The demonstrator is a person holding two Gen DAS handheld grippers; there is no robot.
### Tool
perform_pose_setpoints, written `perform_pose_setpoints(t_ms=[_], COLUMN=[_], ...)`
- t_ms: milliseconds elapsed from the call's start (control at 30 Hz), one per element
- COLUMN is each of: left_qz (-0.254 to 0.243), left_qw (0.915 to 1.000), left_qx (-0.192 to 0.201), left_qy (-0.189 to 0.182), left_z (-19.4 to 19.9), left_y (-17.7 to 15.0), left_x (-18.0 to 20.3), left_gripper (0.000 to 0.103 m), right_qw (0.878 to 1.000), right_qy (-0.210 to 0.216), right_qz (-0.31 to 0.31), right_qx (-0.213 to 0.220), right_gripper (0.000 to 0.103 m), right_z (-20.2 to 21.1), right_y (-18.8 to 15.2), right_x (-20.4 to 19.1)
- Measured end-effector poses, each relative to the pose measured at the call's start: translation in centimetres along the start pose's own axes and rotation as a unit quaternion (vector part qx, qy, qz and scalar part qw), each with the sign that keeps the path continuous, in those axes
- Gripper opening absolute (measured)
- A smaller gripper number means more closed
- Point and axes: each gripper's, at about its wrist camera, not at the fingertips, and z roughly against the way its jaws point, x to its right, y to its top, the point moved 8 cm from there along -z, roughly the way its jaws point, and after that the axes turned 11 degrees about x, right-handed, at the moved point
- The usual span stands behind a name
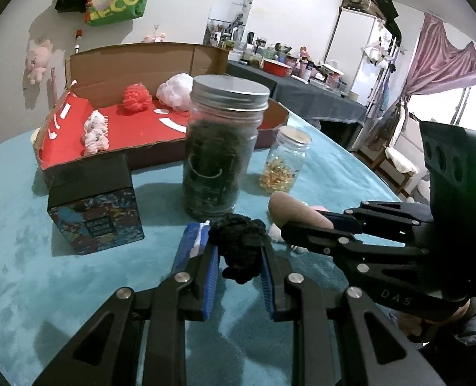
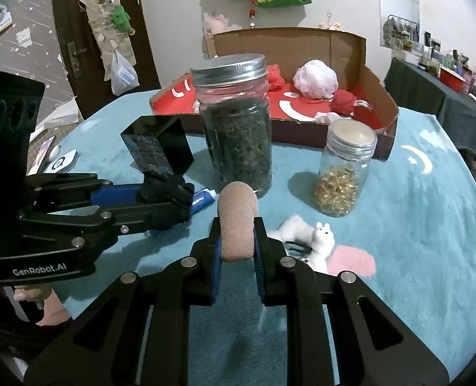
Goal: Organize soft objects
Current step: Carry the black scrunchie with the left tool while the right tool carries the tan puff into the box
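Observation:
My left gripper (image 1: 238, 251) is shut on a black scrunchie (image 1: 241, 244), held just above the teal tablecloth; it also shows in the right wrist view (image 2: 167, 193). My right gripper (image 2: 238, 241) is shut on a tan soft roll (image 2: 238, 222), seen from the left wrist view too (image 1: 299, 212). A white plush animal (image 2: 315, 238) lies on the cloth just right of the right gripper. A cardboard box with a red floor (image 1: 141, 128) at the back holds a red pom (image 1: 136, 96), a white mesh puff (image 1: 176, 90) and a pink fluffy piece (image 1: 94, 132).
A tall jar of dark leaves (image 1: 221, 148) and a small jar of yellow beads (image 1: 282, 164) stand in front of the box. A small dark patterned box (image 1: 93, 215) sits at left. A blue-white tube (image 2: 202, 199) lies by the left gripper.

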Motion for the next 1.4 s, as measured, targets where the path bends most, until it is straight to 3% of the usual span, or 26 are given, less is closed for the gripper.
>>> perform_pose_setpoints(t_ms=[600,867,1133,1400], left_qz=[0.014,0.045,0.063,0.041], left_qw=[0.9999,0.9986,0.9950,0.9941], left_qx=[0.000,0.001,0.003,-0.010], left_qy=[0.008,0.030,0.078,0.100], left_z=[0.4,2.4,4.3,4.2], left_y=[-0.3,-0.8,-1.2,-1.1], left_x=[-1.1,-4.2,-9.0,-13.0], left_gripper=[0.025,0.025,0.025,0.025], right_qw=[1.000,0.999,0.998,0.998], right_qy=[0.002,-0.017,-0.045,-0.047], right_qz=[-0.011,-0.031,-0.048,-0.044], right_qx=[-0.003,0.000,-0.001,-0.014], right_gripper=[0.016,0.016,0.017,0.017], right_z=[0.2,1.0,1.9,1.7], right_y=[-0.4,-0.6,-0.8,-0.7], right_x=[0.8,2.8,6.2,8.6])
